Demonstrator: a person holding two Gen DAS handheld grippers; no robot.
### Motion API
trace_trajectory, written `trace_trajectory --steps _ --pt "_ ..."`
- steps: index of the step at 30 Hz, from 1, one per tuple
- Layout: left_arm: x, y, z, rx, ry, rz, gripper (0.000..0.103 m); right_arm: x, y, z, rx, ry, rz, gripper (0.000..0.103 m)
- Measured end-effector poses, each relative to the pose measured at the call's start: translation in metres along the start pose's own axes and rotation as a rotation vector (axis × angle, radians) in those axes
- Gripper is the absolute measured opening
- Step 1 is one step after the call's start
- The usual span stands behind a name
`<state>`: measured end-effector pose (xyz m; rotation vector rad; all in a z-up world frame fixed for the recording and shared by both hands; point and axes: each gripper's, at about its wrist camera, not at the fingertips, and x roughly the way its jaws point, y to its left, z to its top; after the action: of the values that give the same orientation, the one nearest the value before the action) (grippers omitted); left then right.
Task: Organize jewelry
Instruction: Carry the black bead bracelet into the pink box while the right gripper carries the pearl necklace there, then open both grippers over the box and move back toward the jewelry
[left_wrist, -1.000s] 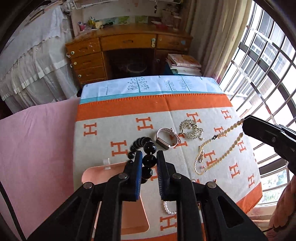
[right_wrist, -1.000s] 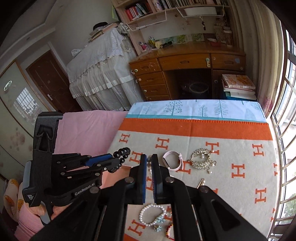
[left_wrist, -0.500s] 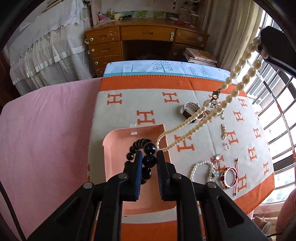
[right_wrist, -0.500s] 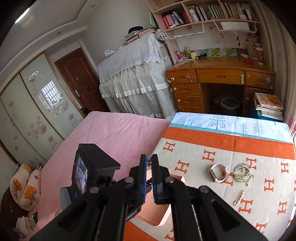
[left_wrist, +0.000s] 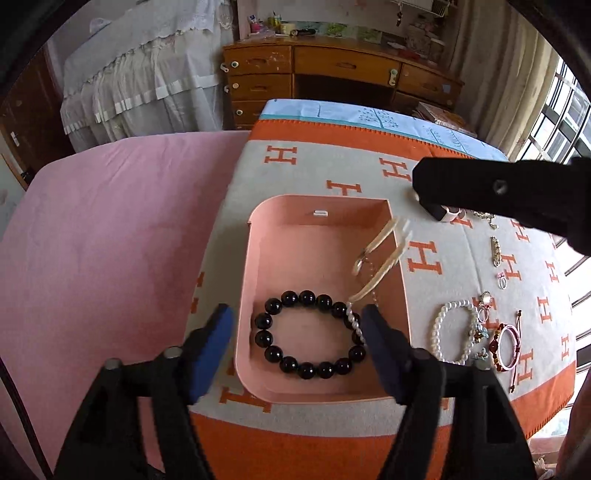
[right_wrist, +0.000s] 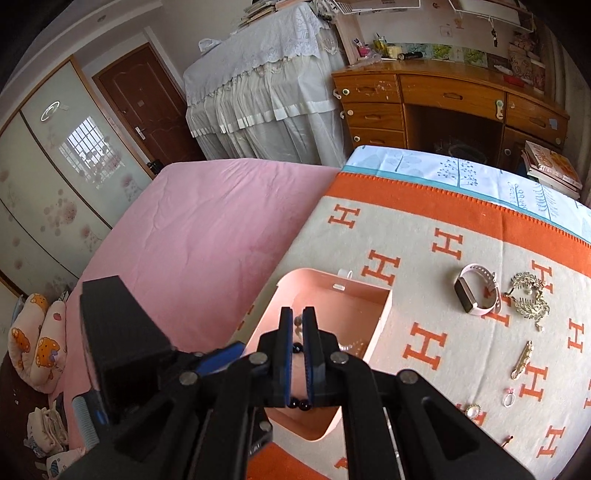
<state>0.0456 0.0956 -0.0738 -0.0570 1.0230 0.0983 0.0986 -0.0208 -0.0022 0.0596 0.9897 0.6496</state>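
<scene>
We find the left gripper (left_wrist: 297, 325) spread wide, its jaws having just been opening, the black bracelet (left_wrist: 308, 334) lying free in the pink tray (left_wrist: 258, 229) at lower centre. The right gripper (right_wrist: 297, 354) pinches the pearl necklace (left_wrist: 380, 254), whose tail dangles over the tray's right wall; released now, we judge it may drape over that wall or tangle with the bracelet.

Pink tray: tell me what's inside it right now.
The pink tray holds a black bead bracelet lying flat, with the cream bead necklace dangling in over its right side. The left gripper's fingers cover the tray's near corners.
</scene>
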Motion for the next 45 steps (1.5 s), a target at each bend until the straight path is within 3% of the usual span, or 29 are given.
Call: trace_trajectory --steps 3,10,14,19,22,26,28,30,35,38,40,42,45 --pt "-0.012 -0.004 -0.003 0.009 -0.063 0.056 0.077 0.003 -0.001 -0.002 -0.004 0.0 -0.009 0.006" --pt "-0.038 -0.008 -0.004 0.007 -0.188 0.079 0.077 -0.009 -0.011 -0.014 0.018 -0.058 -0.013 0.007" --pt "-0.046 -0.01 -0.003 -0.018 -0.21 0.052 0.077 -0.026 -0.018 -0.023 0.019 -0.134 -0.038 0.007" --pt "-0.068 -0.02 -0.008 -0.012 -0.318 0.013 0.077 -0.062 -0.025 -0.037 -0.021 -0.277 -0.066 0.007" --pt "-0.078 -0.029 -0.009 -0.003 -0.345 -0.031 0.077 -0.078 -0.035 -0.043 0.0 -0.269 -0.078 0.007" --pt "-0.087 -0.047 -0.011 0.029 -0.344 -0.084 0.077 -0.102 -0.058 -0.055 0.094 -0.273 -0.066 0.011" --pt "-0.089 -0.058 -0.013 0.054 -0.343 -0.102 0.077 -0.115 -0.066 -0.063 0.112 -0.303 -0.105 0.025" --pt "-0.088 -0.07 -0.016 0.089 -0.332 -0.122 0.079 -0.127 -0.071 -0.073 0.114 -0.343 -0.16 0.033" --pt "-0.072 -0.096 -0.023 0.145 -0.261 -0.203 0.082 -0.142 -0.082 -0.095 0.111 -0.363 -0.229 0.036" --pt "-0.054 -0.112 -0.031 0.199 -0.208 -0.204 0.082 -0.139 -0.094 -0.108 0.113 -0.347 -0.255 0.037" --pt "-0.042 -0.122 -0.038 0.237 -0.183 -0.187 0.08 -0.133 -0.102 -0.118 0.106 -0.322 -0.275 0.037" --pt "-0.032 -0.13 -0.045 0.272 -0.152 -0.194 0.068 -0.122 -0.109 -0.129 0.091 -0.282 -0.288 0.037" --pt "-0.019 -0.14 -0.054 0.315 -0.117 -0.206 0.06 -0.101 -0.119 -0.146 0.069 -0.211 -0.311 0.037"
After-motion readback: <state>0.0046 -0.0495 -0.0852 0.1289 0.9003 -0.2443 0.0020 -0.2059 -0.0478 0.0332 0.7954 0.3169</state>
